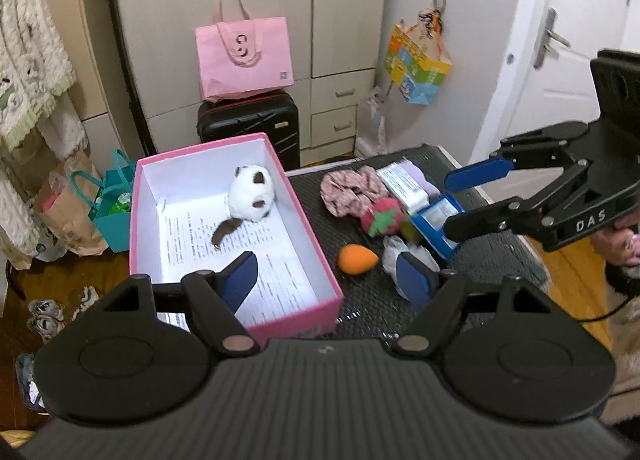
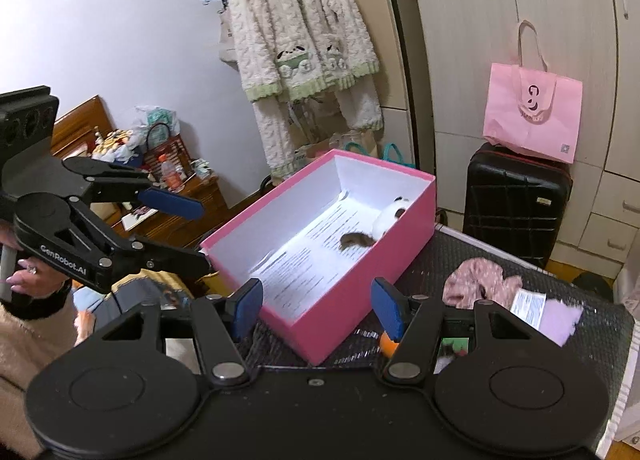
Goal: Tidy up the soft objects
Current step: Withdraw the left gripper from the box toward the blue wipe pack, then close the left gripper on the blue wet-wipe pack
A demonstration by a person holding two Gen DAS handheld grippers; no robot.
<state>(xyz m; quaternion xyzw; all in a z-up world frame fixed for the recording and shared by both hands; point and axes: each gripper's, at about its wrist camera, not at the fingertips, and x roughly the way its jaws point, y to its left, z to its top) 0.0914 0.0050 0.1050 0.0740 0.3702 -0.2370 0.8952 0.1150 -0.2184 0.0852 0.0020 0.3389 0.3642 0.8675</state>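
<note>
Inside the pink box (image 1: 240, 220) lies a plush cat (image 1: 250, 196) (white, brown-patched). Beside the box, on the worktop (image 1: 372, 300), an orange egg (image 1: 357, 258). Left tool (image 1: 326, 282) and right tool (image 2: 316, 306) gape wide, empty.

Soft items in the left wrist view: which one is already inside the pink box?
Only the white-and-brown plush toy; it lies in the pink cardboard box, while the others remain on the black mat.

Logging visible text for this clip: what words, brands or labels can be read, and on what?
"DAS": on the right gripper, left wrist view.
"GenRobot.AI": on the left gripper, right wrist view.
Printed sheet lining the pink box: too small to read.
Pink tote bag logo and white packet label: blurred, unreadable.
</note>
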